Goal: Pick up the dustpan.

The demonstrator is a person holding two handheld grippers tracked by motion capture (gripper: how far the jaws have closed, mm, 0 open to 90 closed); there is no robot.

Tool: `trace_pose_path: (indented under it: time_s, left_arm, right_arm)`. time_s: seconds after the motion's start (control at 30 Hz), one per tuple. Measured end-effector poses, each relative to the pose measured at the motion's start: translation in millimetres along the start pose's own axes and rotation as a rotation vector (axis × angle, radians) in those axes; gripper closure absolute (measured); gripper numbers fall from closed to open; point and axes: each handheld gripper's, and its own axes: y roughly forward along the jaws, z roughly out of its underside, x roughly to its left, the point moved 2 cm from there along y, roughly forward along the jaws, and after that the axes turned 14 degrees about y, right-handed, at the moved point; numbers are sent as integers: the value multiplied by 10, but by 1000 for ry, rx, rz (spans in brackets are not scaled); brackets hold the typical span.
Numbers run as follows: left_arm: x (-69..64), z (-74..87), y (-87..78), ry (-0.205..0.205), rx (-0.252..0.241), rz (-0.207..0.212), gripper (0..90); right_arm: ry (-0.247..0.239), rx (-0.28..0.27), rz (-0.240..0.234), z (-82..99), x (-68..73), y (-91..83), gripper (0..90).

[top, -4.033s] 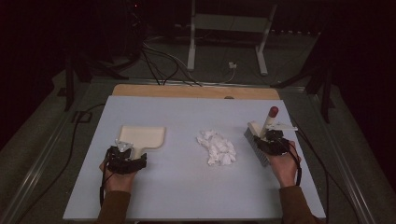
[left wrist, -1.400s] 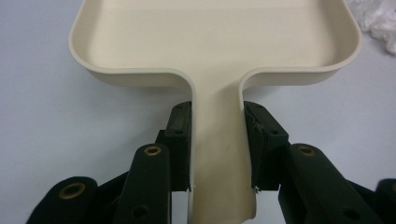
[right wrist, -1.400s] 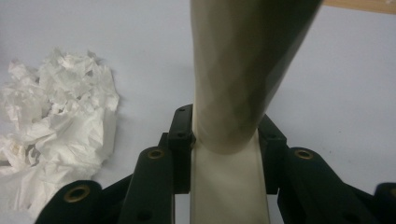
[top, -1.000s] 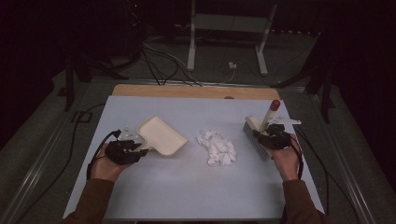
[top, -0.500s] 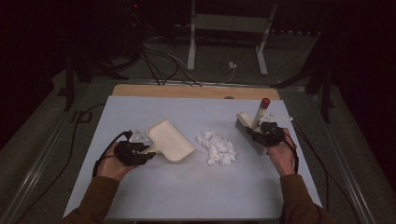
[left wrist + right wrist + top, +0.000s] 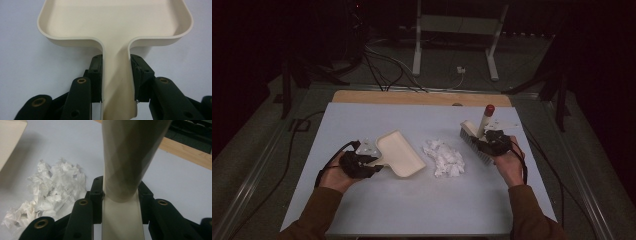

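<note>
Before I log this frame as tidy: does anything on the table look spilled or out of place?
Yes: a loose heap of crumpled white paper scraps lies on the table, between the dustpan clamped in the left gripper and the brush clamped in the right gripper. Nothing looks damaged.

Cream dustpan (image 6: 399, 154), white crumpled paper (image 6: 444, 157), a red-tipped cream brush (image 6: 478, 132), black grippers, on a pale blue table (image 6: 412, 200).
</note>
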Motion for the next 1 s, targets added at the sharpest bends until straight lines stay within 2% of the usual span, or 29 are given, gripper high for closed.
trace_pose_path:
  time_s: [0.53,1.0]
  left_arm:
    - [-92,-65,55,70,-14,71,665]
    - [-131,-121,104,109,-18,100,665]
  right_arm:
    - [13,11,-10,-29,42,112,670]
    - [0,33,-14,-56,99,234,670]
